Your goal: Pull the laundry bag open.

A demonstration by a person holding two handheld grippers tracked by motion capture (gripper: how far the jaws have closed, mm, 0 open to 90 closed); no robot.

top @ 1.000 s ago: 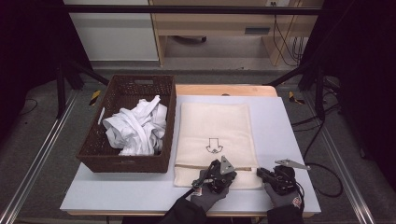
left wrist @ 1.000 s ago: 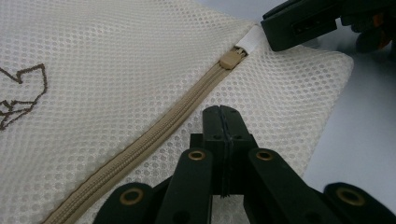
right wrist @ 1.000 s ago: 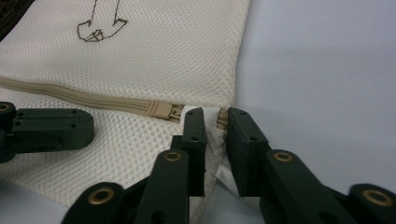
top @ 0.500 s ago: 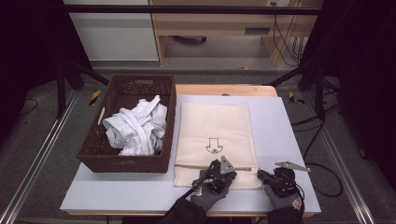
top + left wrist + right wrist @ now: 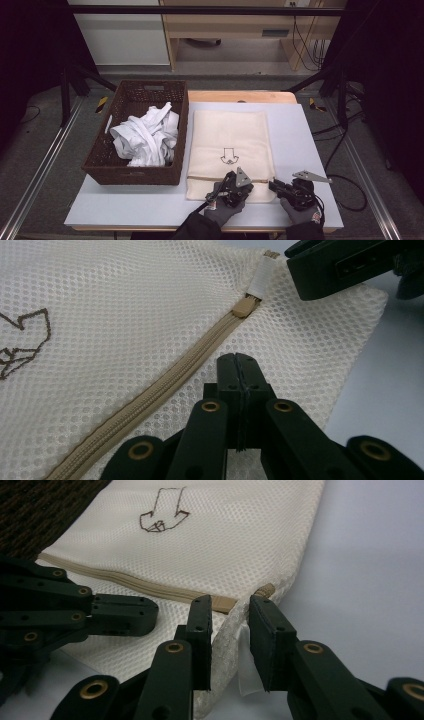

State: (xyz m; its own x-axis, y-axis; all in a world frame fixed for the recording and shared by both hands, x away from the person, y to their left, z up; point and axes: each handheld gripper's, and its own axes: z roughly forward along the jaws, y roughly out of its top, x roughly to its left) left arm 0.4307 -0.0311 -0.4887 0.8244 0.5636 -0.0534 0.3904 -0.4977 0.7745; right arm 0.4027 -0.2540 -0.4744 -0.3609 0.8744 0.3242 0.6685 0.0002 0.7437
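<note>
I have the cream mesh laundry bag (image 5: pixel 231 145) lying flat on the white table (image 5: pixel 305 135), just right of the brown wicker basket (image 5: pixel 125 170) that holds a heap of white cloth (image 5: pixel 145 137). Both of my grippers work at the bag's near edge, by the tan zipper (image 5: pixel 165 385) that runs across it. My left gripper (image 5: pixel 239 371) has its 2 jaws pressed fully together, their tips resting on the mesh just below the zipper line; I cannot tell whether any mesh is pinched between them. My right gripper (image 5: pixel 231 630) sits at the bag's near right corner, its jaws a narrow gap apart and just now opening, with a raised fold of mesh and the white tab (image 5: pixel 246 675) standing between them beside the zipper pull (image 5: pixel 245 306); the pads do not look pressed on it.
</note>
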